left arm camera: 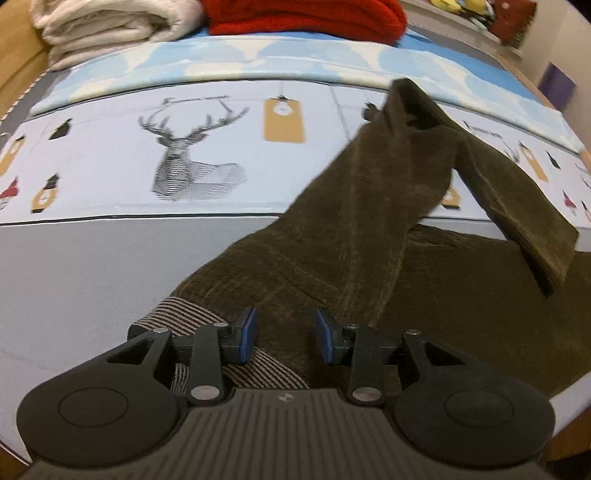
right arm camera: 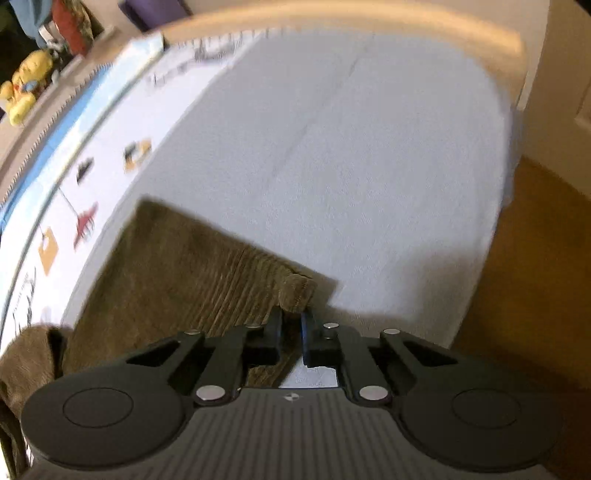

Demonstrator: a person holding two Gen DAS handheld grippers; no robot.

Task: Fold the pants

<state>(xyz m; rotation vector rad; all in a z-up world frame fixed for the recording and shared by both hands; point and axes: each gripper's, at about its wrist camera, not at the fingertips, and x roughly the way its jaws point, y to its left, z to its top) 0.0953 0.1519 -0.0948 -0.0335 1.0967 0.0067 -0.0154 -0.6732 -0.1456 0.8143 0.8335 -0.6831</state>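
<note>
The pants (left arm camera: 354, 236), dark olive-brown corduroy, lay on the bed (left arm camera: 92, 266), on the grey part of the sheet and reaching onto its printed band. In the left wrist view one leg (left arm camera: 517, 192) was raised off the bed at the far right, bent over so that its hem hung down. The striped inner waistband (left arm camera: 184, 314) showed at the near left, under the left gripper (left arm camera: 286, 334). That gripper stood partly open above the waist area, its blue pads (left arm camera: 252, 328) apart and pressing on nothing. In the right wrist view, which was blurred, the right gripper (right arm camera: 291, 332) was closed on a bunched corner of the pants (right arm camera: 295, 291) at the near edge of the cloth. A folded white blanket (left arm camera: 110, 26) and a red knit item (left arm camera: 306, 14) lay at the far end.
</note>
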